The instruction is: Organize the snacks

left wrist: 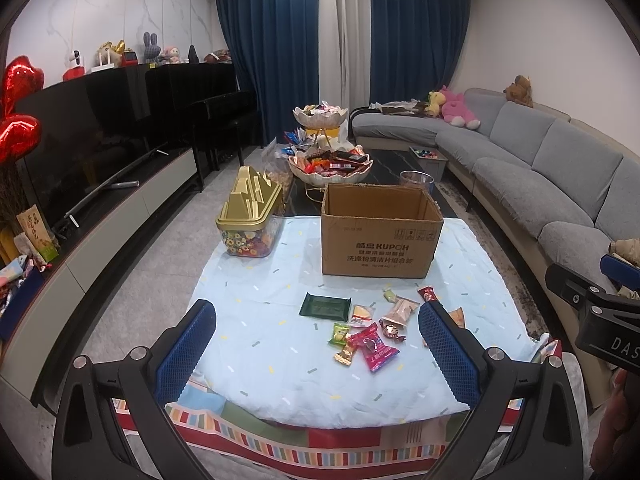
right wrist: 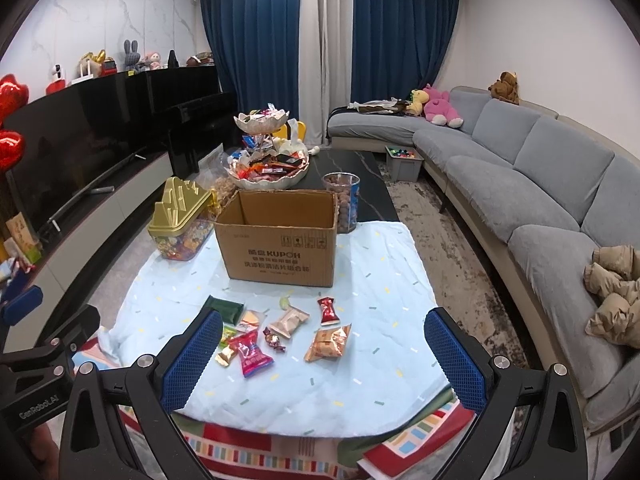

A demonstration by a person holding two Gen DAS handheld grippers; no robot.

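Both grippers are held spread wide and empty above the near edge of the counter [left wrist: 472,248], with nothing between the jaws. The left gripper [left wrist: 316,344] is aimed over the loose snacks, and the right gripper [right wrist: 324,354] is set a little further right over the same scatter; this reads as a ready stance before a first pick.

The snacks are laid out in a loose cluster on the near half of the pale blue cloth [right wrist: 380,264], apart enough for single wrappers to be taken. A dark green packet [left wrist: 325,305] lies at the far left of the cluster, a pink packet [right wrist: 253,353] nearest, an orange packet [right wrist: 329,343] to the right and a red candy [right wrist: 327,309] beyond it. A few small wrapped sweets lie between them, some touching.

An open cardboard box [left wrist: 380,236] is stood upright just beyond the cluster, flaps open, presumably as the place for the sorted items; its inside is not seen. A gold-lidded candy jar [left wrist: 250,220] is kept to the far left and a clear tub [right wrist: 344,200] of round snacks behind the box on the right.

Further off, a tiered snack dish [left wrist: 330,160] is set on the dark bare end of the counter. A grey sofa [right wrist: 540,168] runs along the right, a black television [left wrist: 100,132] along the left, and blue curtains [right wrist: 260,40] close off the far wall.
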